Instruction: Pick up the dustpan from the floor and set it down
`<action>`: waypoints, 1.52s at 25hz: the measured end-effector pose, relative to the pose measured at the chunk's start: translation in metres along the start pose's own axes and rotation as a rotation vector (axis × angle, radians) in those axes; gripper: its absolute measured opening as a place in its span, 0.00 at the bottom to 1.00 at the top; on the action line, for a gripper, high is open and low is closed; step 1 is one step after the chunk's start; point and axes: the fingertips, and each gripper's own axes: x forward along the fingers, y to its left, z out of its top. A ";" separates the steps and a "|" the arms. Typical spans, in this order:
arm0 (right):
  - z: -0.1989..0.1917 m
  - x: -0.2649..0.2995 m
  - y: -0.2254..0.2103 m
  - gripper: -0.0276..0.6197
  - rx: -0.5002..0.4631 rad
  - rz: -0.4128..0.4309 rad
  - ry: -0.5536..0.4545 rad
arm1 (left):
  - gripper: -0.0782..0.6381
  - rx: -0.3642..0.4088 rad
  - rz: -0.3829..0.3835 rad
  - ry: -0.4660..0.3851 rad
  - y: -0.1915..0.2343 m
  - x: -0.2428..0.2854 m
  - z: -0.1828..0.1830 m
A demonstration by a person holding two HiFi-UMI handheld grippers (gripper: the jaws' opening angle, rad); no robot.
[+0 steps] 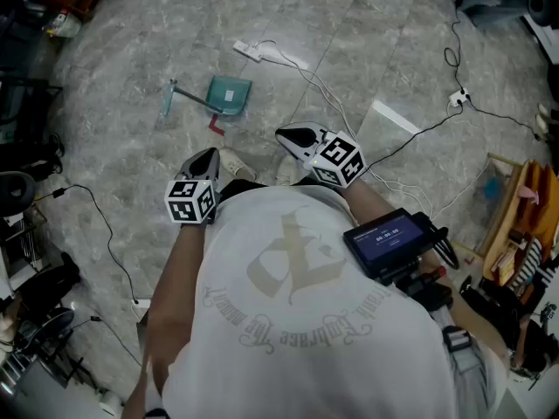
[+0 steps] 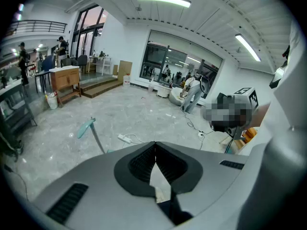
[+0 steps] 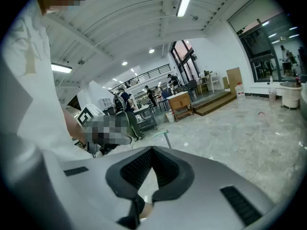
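The left gripper (image 2: 154, 146) has its fingers (image 2: 140, 164) pressed together at the tips, with nothing held between them. The right gripper (image 3: 151, 150) is the same, with its fingers (image 3: 136, 169) closed on nothing. Both are held close to the person's chest and tilted down toward the floor (image 1: 393, 51).

The dustpan (image 1: 229, 94) lies flat on the floor ahead of and below both pairs of fingers, well apart from them. It is a little nearer the left gripper's line than the right's. Its long handle (image 2: 87, 127) runs off to the left of the pan. A small red piece (image 1: 216, 126) lies just beside the pan on the side nearer the fingers. A white power strip (image 1: 247, 51) sits just beyond the pan, and its cable (image 1: 314, 85) trails back toward the right fingers.

Several things could go wrong from here:
- **Closed fingers:** if they reach the handle before opening, they would knock or push it away.
- **Grip point:** a grip far out on the thin handle would probably let the heavier pan end swing or twist loose.
- **Cable:** a low sweep from the right could snag it.

The count is one dustpan, two grippers, one red piece and one power strip.
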 end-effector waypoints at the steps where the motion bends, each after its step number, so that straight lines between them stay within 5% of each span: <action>1: -0.004 -0.006 0.001 0.07 0.004 0.000 0.000 | 0.13 0.004 -0.004 -0.002 -0.007 0.001 0.000; 7: -0.012 -0.035 -0.007 0.07 0.022 -0.023 -0.026 | 0.13 0.046 -0.017 -0.013 -0.039 0.008 0.014; 38: -0.008 -0.055 -0.050 0.07 0.105 -0.145 -0.092 | 0.13 0.148 -0.058 0.018 -0.041 0.043 0.050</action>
